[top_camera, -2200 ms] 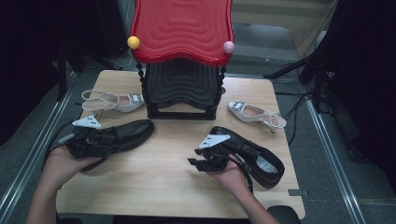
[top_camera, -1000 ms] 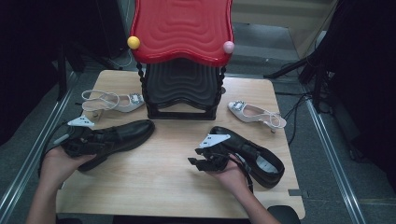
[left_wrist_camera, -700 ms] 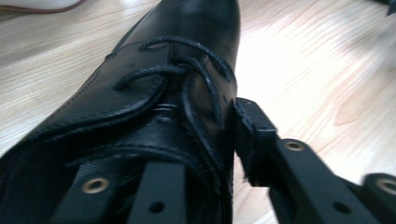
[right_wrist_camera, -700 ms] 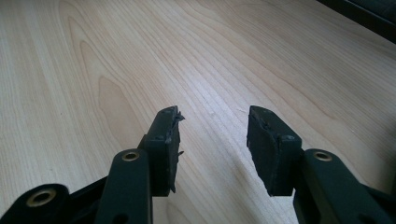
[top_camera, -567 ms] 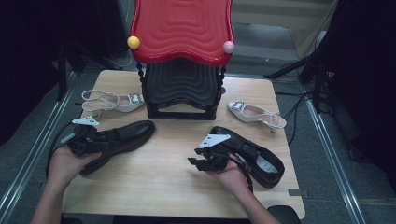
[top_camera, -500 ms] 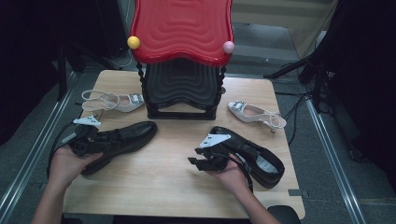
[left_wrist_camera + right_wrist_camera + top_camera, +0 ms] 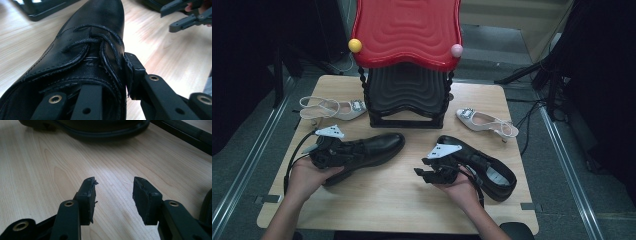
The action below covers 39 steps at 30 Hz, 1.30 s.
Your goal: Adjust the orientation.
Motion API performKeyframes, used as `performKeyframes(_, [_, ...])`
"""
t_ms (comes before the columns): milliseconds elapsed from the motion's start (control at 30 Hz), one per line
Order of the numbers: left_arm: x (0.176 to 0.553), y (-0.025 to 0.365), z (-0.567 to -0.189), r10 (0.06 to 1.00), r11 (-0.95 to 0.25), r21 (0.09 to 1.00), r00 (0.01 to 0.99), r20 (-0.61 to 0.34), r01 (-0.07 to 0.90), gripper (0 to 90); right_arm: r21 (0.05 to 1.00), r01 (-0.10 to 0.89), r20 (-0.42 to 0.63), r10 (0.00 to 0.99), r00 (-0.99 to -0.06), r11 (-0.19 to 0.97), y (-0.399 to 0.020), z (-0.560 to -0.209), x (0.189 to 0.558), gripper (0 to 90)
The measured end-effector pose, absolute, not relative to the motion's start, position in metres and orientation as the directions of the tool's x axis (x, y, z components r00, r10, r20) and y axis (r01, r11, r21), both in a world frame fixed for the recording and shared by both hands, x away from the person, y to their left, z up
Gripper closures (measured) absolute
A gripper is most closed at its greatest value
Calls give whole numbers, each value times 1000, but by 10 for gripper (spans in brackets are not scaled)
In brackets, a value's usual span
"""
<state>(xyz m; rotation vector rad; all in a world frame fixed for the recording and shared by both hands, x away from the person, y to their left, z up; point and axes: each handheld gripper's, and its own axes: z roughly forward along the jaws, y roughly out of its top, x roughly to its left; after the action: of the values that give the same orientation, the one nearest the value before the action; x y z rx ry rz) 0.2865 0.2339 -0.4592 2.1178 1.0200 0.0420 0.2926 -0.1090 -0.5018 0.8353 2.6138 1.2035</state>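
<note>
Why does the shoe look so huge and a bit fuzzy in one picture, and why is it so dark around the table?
In the left gripper view the black lace-up shoe sits right against the lens, so it looms large and its toe and the wood behind smear soft. In the right gripper view the table shines pale with glare. In the high view light falls on the table, and the surroundings are black.

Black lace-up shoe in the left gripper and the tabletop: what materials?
Black lace-up shoe: looks like smooth leather or a leather look-alike, semi-gloss, with soft highlights, stitched seams and cord laces. Tabletop: pale wood or wood-look laminate, matte, with visible grain lines.
</note>
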Motion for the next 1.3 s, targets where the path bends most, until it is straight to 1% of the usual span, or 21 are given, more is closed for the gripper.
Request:
performKeyframes(167, [289,213,-461,658,-401,654,699,-281,641,767,739,425,87,551,-830,523,-112,-501,289,543])
performKeyframes(400, [295,185,-466,649,-395,664,705,-287,634,767,763,424,91,568,-818,488,-119,-498,284,551])
performKeyframes(500, [297,174,-468,656,-403,660,703,-274,634,765,763,427,90,575,-813,485,-120,-498,282,553])
performKeyframes(633, [302,162,-474,650,-401,649,700,-295,646,760,763,431,88,583,-808,482,-120,-499,280,554])
performKeyframes(667, [303,160,-474,647,-411,644,704,-293,646,762,763,430,87,582,-809,482,-120,-499,280,555])
performKeyframes(700, [302,158,-474,650,-421,651,711,-269,632,763,763,430,87,582,-808,483,-120,-499,280,556])
performKeyframes(800, [303,157,-476,641,-425,645,714,-281,635,733,761,438,92,587,-804,479,-120,-500,280,562])
performKeyframes(867, [304,159,-476,620,-426,643,723,-304,636,670,763,436,93,586,-805,477,-119,-500,280,568])
performKeyframes(933, [304,163,-474,624,-430,638,721,-300,638,602,762,439,98,585,-805,476,-118,-500,281,571])
performKeyframes(1000, [304,168,-471,625,-442,635,725,-289,634,576,763,437,98,582,-807,477,-116,-500,281,575])
performKeyframes(1100, [303,178,-466,616,-456,631,734,-286,628,547,763,432,94,579,-810,481,-115,-499,280,578])
performKeyframes(1167, [302,186,-462,606,-436,639,732,-311,633,541,763,435,98,579,-809,478,-115,-499,280,582])
performKeyframes(1267, [303,194,-459,603,-421,638,725,-334,644,551,760,446,111,582,-806,473,-114,-499,281,589])
performKeyframes(1300, [302,201,-456,604,-408,644,720,-342,647,573,760,447,113,581,-806,472,-114,-499,281,593])
